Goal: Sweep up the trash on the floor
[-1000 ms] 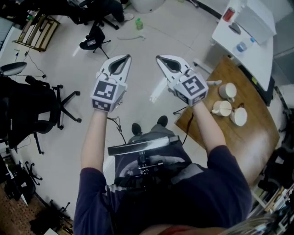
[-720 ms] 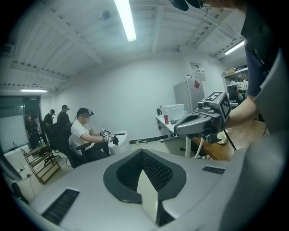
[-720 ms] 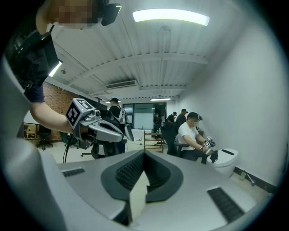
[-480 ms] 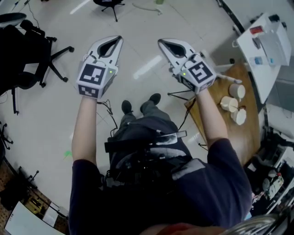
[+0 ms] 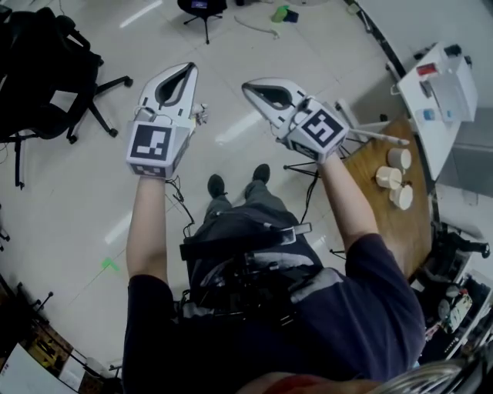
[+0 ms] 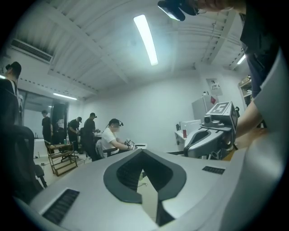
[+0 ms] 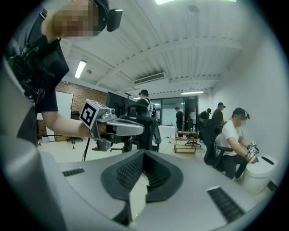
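Observation:
Both grippers are held out in front of the person, level over a pale floor, each shut with nothing between its fingers. In the head view my left gripper points up the picture and my right gripper angles toward it. A green scrap lies on the floor far ahead, and a small pale crumpled bit shows beside the left gripper. From the left gripper view my left gripper has its jaws together, with the right gripper alongside. My right gripper is likewise closed, with the left gripper beside it.
A wooden table with white cups stands at the right, a white desk behind it. A thin white rod juts by the table. Black office chairs stand at the left. Seated and standing people work across the room.
The whole view has swung: the wooden table slid toward the right edge and the green scrap came in at the top. Both grippers travelled sideways together and stayed shut.

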A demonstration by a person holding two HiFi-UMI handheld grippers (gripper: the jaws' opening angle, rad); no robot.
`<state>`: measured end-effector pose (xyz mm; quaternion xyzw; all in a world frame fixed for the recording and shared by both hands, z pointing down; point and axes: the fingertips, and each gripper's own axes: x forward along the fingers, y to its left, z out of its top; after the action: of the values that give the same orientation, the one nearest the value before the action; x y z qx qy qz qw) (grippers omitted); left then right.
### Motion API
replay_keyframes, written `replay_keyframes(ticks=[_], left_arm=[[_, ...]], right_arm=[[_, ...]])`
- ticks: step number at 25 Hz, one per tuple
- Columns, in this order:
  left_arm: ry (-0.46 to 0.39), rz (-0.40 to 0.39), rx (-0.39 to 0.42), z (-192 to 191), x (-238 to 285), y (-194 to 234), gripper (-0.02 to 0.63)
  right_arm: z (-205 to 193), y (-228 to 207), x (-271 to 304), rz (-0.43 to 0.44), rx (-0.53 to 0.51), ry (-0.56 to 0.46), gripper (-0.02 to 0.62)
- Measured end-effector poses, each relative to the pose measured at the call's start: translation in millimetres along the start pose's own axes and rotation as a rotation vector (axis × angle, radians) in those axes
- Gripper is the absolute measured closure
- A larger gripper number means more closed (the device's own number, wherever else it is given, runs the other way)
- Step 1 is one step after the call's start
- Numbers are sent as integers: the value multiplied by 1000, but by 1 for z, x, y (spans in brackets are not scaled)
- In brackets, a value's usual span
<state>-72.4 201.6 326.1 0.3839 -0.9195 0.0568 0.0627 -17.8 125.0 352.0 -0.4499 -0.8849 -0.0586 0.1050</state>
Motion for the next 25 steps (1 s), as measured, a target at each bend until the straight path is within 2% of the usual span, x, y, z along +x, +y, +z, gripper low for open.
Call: replay_keyframes(ticks=[5, 10, 15, 20, 25], left_arm=[[-29, -30, 13, 7, -25, -12, 604], [-23, -30, 25, 9, -36, -34, 604], [-35, -42, 56, 30, -20, -93, 604], [-67, -52, 51, 62, -10, -148, 604], [-49, -83, 121, 84, -7, -180, 604]], right_arm=[[19, 24, 6, 82, 18, -43, 586], [31, 40, -8, 119, -10, -73, 587], [38, 37, -61, 133, -47, -105, 588], [50, 36, -120, 154, -74, -143, 586], [65, 26, -155, 107, -73, -185, 586]])
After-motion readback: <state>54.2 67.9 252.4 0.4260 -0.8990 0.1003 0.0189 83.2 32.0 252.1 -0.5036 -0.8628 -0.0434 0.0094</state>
